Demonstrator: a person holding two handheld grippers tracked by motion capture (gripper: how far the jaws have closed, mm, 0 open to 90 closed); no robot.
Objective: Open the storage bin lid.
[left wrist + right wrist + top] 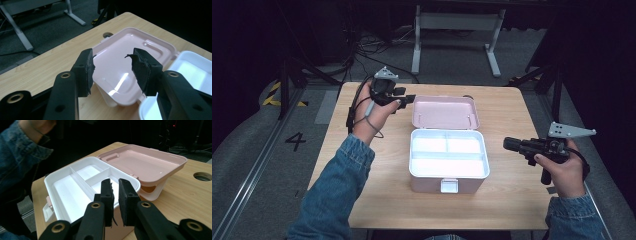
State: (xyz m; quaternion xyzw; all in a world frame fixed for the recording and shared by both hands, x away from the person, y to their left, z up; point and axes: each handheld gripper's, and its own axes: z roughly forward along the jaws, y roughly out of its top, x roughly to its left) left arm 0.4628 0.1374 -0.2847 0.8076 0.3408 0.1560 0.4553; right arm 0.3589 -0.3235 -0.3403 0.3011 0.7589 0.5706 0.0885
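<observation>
On the wooden table [362,200], centred: pink storage box [432,184], lid [444,112] thrown fully back and lying flat behind it. Inside, white divided tray [449,154], two small compartments at the back, one long at the front. Left of the lid, raised: left gripper [112,66], jaws parted with nothing between, pointed at the lid's inner face. Right of the box, apart from it: right gripper [115,195], jaws parted by a narrow gap, nothing clasped.
</observation>
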